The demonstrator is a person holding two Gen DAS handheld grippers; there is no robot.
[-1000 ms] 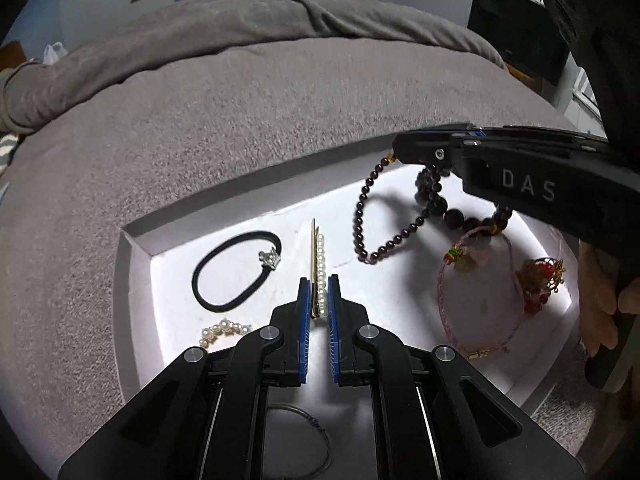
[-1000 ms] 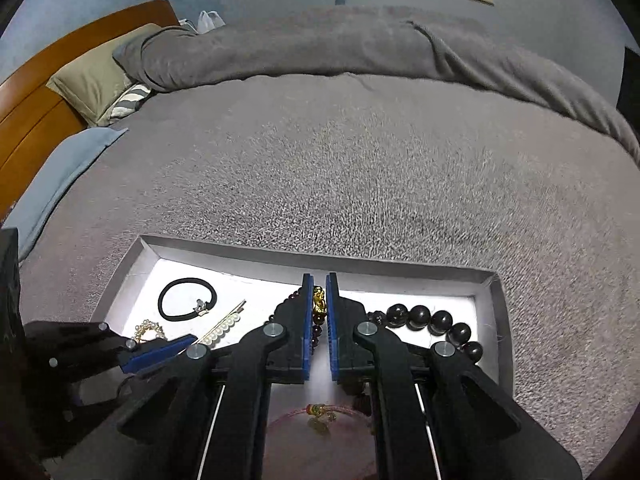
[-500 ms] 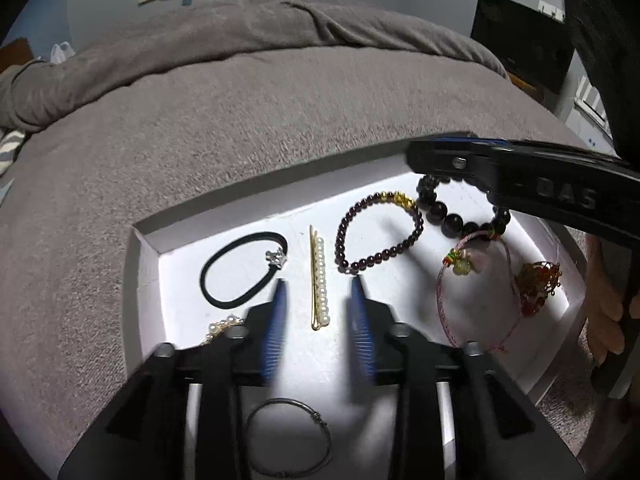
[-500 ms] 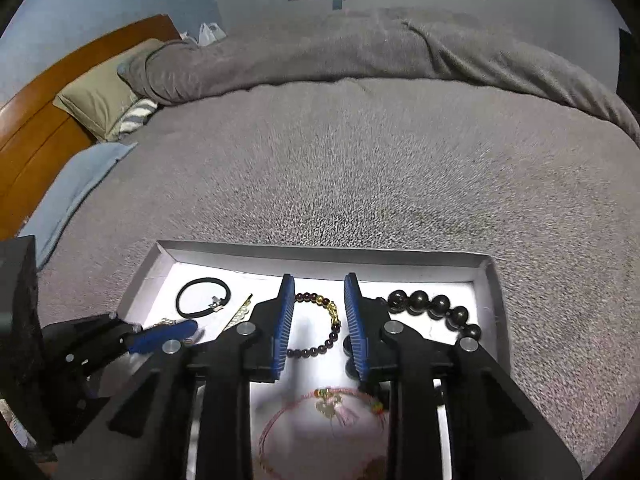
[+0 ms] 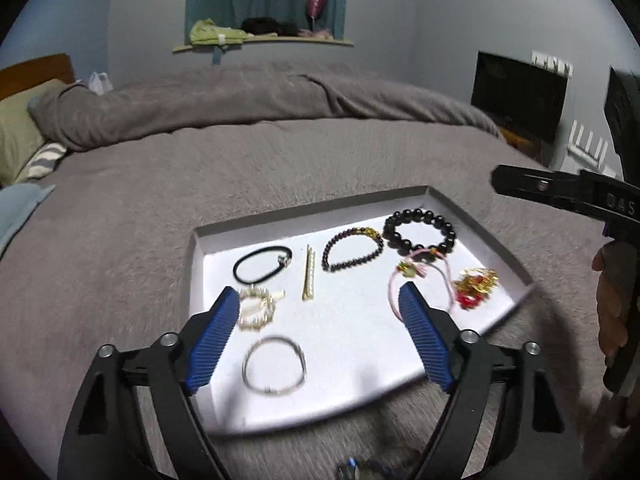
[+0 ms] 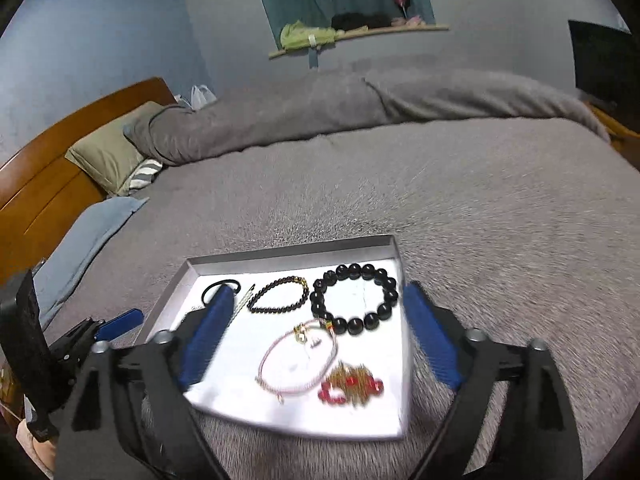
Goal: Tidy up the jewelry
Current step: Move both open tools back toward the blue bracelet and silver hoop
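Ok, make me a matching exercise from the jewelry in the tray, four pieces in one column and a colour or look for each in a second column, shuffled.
Things:
1. hair tie
2. big-bead bracelet
3. cord bracelet
4. bangle

Looks:
A. pink, thin, with a small charm
B. plain silver ring
C. thin black loop with a small metal charm
D. large glossy black beads

Pairs: 1-C, 2-D, 3-A, 4-B
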